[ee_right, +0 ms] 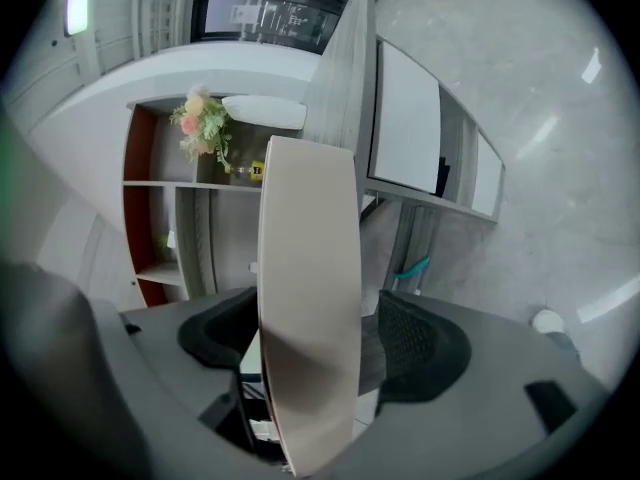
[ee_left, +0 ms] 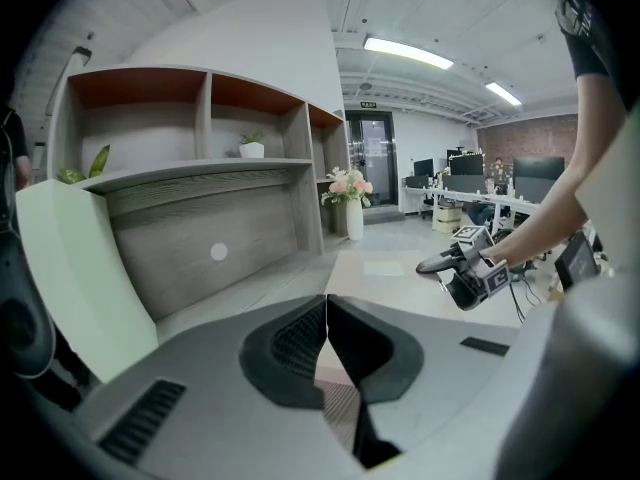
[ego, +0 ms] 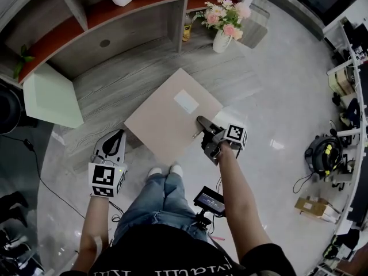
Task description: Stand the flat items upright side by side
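Both hand-held grippers sit nearest me: the left hand-held gripper (ego: 117, 135) pressed together and empty, the right hand-held gripper (ego: 201, 123) spread wide. Only its own view shows the beige board (ee_right: 305, 288) between its jaws. My head view places that board just before the shelf unit (ego: 123, 36).

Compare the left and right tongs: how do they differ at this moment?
The left tongs are shut and empty; the right tongs stand wide open astride the beige board, not pressing it. The left tongs hang clear of that board; the right tongs reach over its edge. Both are hand-held, of the same grey-and-black build.
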